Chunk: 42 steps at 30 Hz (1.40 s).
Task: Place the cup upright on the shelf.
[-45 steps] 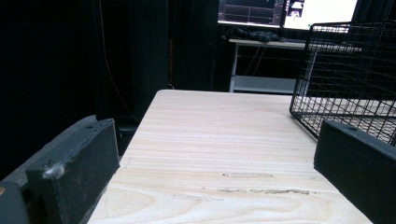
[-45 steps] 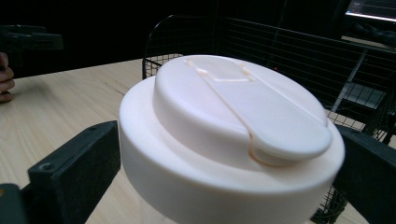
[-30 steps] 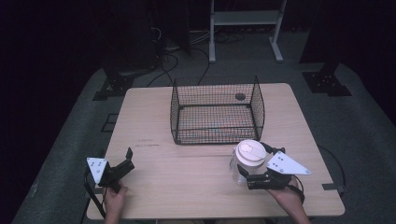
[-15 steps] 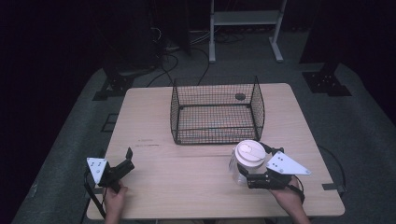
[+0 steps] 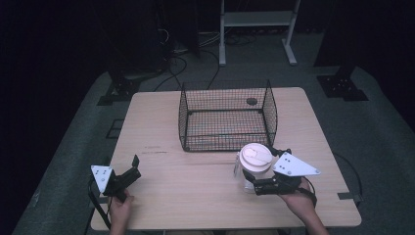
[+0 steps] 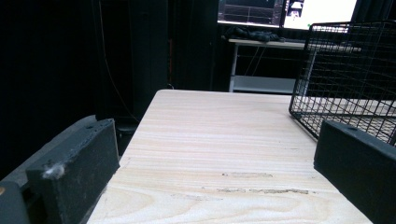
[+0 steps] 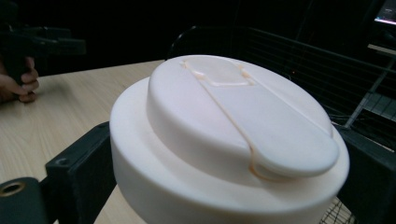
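A cup with a white plastic lid stands near the front right of the wooden table, just in front of a black wire basket. My right gripper is shut on the cup, one black jaw on each side below the lid. At the table's front left corner my left gripper is held open with only bare tabletop between its jaws. The other hand and its gripper appear far off in the right gripper view.
The wire basket sits at the table's far middle, open at the top, with a small dark round thing by its back wall. Cables and stand legs lie on the grey floor beyond the table.
My right gripper and the cup have edged slightly left and toward the basket. The left gripper has stayed where it was.
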Each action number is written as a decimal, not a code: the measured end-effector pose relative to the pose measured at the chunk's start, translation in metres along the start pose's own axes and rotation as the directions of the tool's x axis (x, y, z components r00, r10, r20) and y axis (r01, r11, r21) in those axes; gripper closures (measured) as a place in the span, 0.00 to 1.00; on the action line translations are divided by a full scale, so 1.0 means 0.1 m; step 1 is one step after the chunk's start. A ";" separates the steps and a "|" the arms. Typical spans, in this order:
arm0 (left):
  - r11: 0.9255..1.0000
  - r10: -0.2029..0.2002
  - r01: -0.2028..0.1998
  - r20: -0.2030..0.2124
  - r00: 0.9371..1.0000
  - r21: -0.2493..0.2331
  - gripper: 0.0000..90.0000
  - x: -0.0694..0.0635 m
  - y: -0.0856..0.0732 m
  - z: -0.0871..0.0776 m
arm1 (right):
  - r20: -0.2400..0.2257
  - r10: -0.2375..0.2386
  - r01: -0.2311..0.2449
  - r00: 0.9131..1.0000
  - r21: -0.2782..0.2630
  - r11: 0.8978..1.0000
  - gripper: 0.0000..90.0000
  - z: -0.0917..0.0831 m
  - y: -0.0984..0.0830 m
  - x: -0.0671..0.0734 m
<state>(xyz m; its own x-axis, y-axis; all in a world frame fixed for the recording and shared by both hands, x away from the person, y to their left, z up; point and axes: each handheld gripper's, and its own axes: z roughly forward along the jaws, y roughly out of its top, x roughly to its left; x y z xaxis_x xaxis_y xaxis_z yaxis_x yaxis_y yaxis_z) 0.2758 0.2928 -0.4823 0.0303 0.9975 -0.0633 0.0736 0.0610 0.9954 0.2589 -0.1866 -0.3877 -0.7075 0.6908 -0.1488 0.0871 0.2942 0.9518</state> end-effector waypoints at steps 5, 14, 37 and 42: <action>1.000 0.005 -0.005 0.001 1.000 0.000 0.00 0.00 0.00 0.00 | -0.023 0.000 -0.001 1.000 -0.011 1.000 0.05 0.06 0.15 -0.02; 1.000 0.007 -0.007 -0.002 1.000 0.001 0.00 -0.01 0.00 0.00 | -0.038 -0.032 0.031 0.999 -0.030 0.999 0.05 0.16 0.56 -0.11; 1.000 0.002 -0.002 -0.001 1.000 -0.001 0.00 0.00 0.00 0.00 | -0.007 -0.070 0.070 0.998 -0.072 0.995 0.05 0.53 1.32 -0.37; 1.000 -0.001 0.001 0.005 1.000 -0.004 0.00 0.00 0.00 0.00 | 0.007 -0.075 0.075 0.997 -0.074 0.994 0.05 0.66 1.40 -0.41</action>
<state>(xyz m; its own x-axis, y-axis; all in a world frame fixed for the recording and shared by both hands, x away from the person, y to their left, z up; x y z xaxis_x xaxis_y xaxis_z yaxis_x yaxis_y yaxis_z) 0.2758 0.2926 -0.4824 0.0355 0.9973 -0.0645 0.0701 0.0619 0.9956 0.3461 -0.1302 -0.2658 -0.7072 0.6716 -0.2212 -0.0183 0.2954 0.9552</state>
